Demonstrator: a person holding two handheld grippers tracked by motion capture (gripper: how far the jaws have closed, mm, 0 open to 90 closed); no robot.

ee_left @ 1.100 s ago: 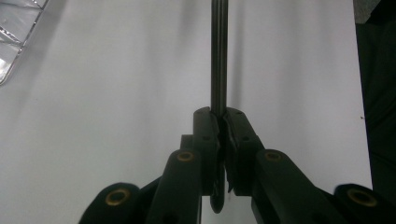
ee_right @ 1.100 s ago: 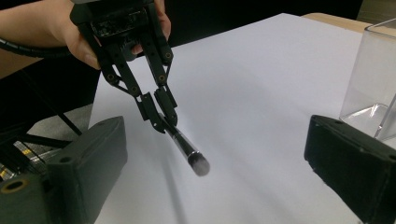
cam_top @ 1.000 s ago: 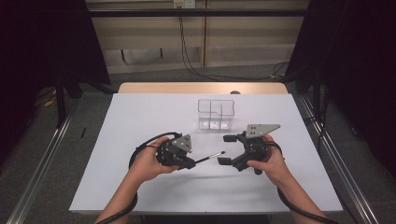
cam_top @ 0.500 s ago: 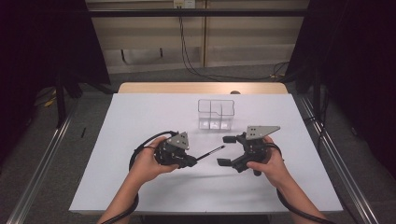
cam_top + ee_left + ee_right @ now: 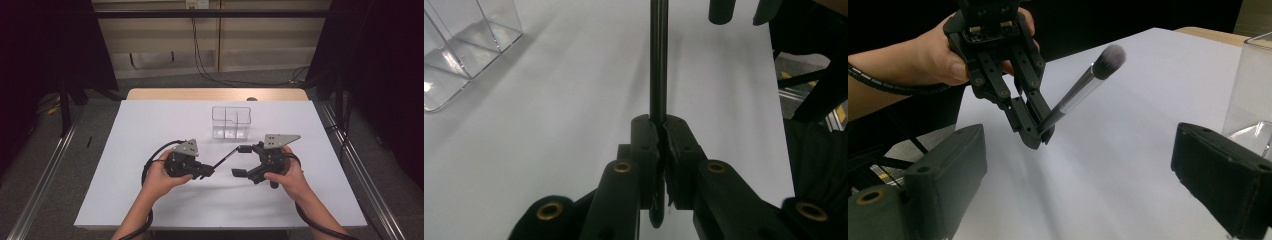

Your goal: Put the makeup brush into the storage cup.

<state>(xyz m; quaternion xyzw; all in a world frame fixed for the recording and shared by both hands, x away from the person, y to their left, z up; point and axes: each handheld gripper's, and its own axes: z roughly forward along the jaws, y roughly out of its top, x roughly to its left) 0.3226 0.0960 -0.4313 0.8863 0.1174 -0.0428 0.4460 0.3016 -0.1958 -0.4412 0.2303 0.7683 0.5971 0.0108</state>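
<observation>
since the earlier frame, little is changing on the table: both hands are keeping their places, and the brush tip is sitting slightly nearer the right gripper. the left gripper [image 5: 209, 171] is clamping its jaws tight on the handle end of a makeup brush [image 5: 227, 154], and the left gripper view is showing the dark handle [image 5: 658, 65] running straight out from between the pressed pads. the brush is sticking out and up off the table, slanting toward the right gripper [image 5: 243, 161], whose jaws are standing wide apart with nothing between them. in the right gripper view the brush [image 5: 1080, 92] is ending in a soft dark bristle head, hanging in the air between that gripper's two spread jaws and farther off. a clear divided organizer [image 5: 230, 121] is standing on the white table [image 5: 150, 125] just beyond both grippers, apart from the brush.
</observation>
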